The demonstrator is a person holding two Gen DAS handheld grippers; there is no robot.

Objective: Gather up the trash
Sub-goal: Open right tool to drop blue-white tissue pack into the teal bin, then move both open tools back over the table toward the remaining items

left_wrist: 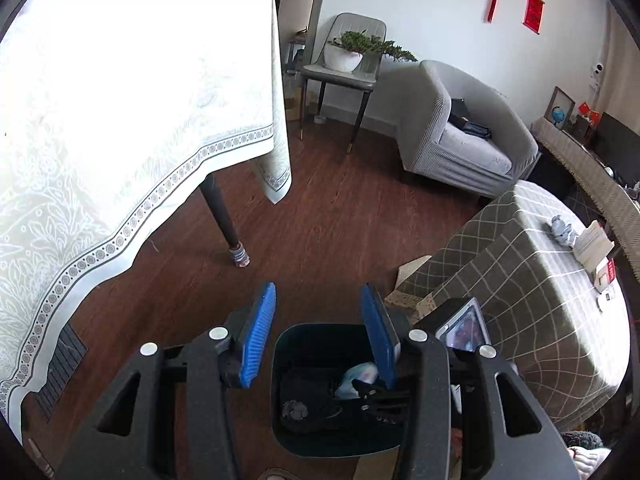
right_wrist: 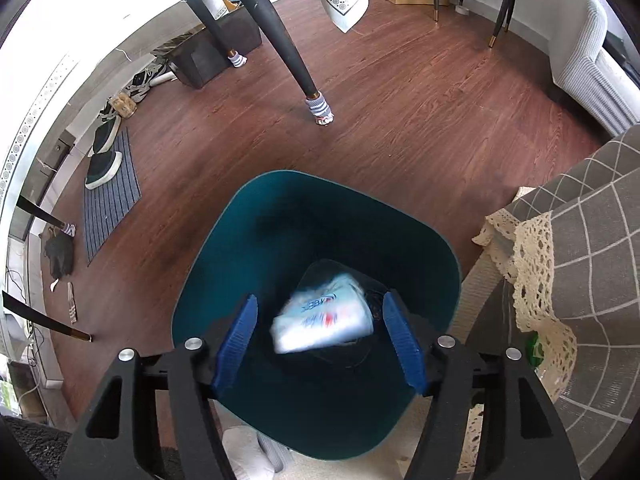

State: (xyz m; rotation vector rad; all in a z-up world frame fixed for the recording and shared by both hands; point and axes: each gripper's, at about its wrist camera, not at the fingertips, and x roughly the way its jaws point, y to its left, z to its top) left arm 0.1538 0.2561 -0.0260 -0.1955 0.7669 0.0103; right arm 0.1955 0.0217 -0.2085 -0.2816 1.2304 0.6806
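A dark teal trash bin point(right_wrist: 280, 208) stands on the wooden floor right under both grippers. My right gripper point(right_wrist: 322, 298) points down into it with its blue pads apart. Between them a white and blue packet point(right_wrist: 324, 316) shows blurred, touching neither pad. My left gripper point(left_wrist: 319, 292) hangs open above the bin's point(left_wrist: 288, 336) far rim, with nothing between its fingers. In the left wrist view the packet point(left_wrist: 356, 376) lies inside the bin, near a grey crumpled scrap point(left_wrist: 294, 410). A crumpled paper ball point(left_wrist: 562, 230) rests on the checked low table.
A table with a white cloth point(left_wrist: 120, 120) overhangs on the left, its dark leg point(right_wrist: 280, 40) close behind the bin. The checked, lace-edged low table point(right_wrist: 580, 260) presses in on the right. Shoes and a striped mat point(right_wrist: 108, 200) lie left; a grey armchair point(left_wrist: 460, 132) stands beyond.
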